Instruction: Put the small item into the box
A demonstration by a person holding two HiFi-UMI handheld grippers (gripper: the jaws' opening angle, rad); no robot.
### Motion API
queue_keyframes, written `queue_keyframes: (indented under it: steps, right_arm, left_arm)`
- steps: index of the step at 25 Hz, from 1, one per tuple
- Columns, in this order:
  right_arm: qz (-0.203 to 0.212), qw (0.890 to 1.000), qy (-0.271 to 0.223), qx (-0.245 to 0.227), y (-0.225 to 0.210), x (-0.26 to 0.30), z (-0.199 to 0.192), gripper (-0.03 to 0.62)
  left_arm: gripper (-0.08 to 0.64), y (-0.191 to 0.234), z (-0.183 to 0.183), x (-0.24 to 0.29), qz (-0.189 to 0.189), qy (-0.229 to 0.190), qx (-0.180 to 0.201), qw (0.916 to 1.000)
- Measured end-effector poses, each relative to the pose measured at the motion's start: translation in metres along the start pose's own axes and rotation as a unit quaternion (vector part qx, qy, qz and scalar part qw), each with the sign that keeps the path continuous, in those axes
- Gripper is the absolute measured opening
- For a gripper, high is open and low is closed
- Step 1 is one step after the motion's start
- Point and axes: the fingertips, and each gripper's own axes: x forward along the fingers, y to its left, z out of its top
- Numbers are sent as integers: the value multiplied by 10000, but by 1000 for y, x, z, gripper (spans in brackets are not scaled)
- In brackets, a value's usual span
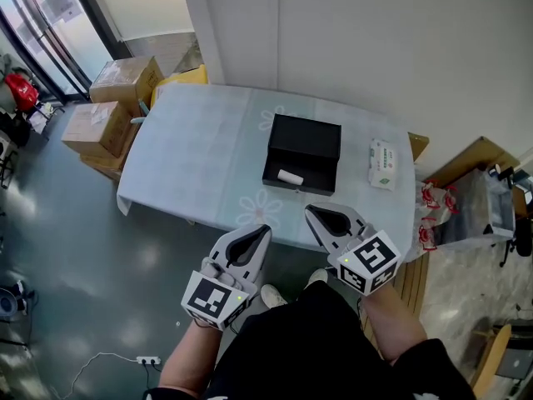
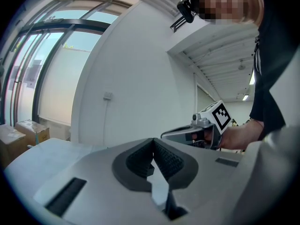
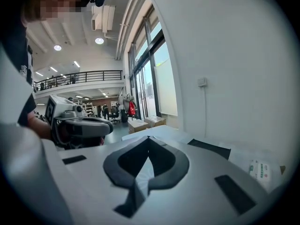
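Tongs, both pairs: left gripper (image 1: 262,230) and right gripper (image 1: 310,211) are held low near the person's body, short of the table (image 1: 208,157). Each has its jaws together with nothing between the pads, and each gripper's own view confirms this.

Task item: a small white item (image 1: 290,177) appears to lie inside the black box (image 1: 308,136), close to its near wall. Judged from the head view alone, the placing looks done. Whether the item sits on the box floor or on an inner flap cannot be told from this height.

Hazards from here:
- A fresh reach toward the box with the jaws together could knock the near wall and slide the box across the cloth. The box looks light and nothing holds it down.
- The item looks short and rounded. A bump to the box could roll it along the floor, or out if the box tips.
- A white packet (image 1: 382,163) lies well to the right of the box. It could be mistaken for the task item, though it looks too large to count as small.
- The cloth hangs over the near table edge, and a gripper catching it there would shift the box and the packet together
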Motion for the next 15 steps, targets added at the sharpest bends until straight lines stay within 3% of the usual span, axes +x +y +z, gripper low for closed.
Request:
queue_keyframes:
  steps: [15]
  right_arm:
    - [223, 9996, -11, 187, 20, -28, -20, 10]
  left_arm:
    - [8, -26, -13, 1, -13, 100, -14, 9999]
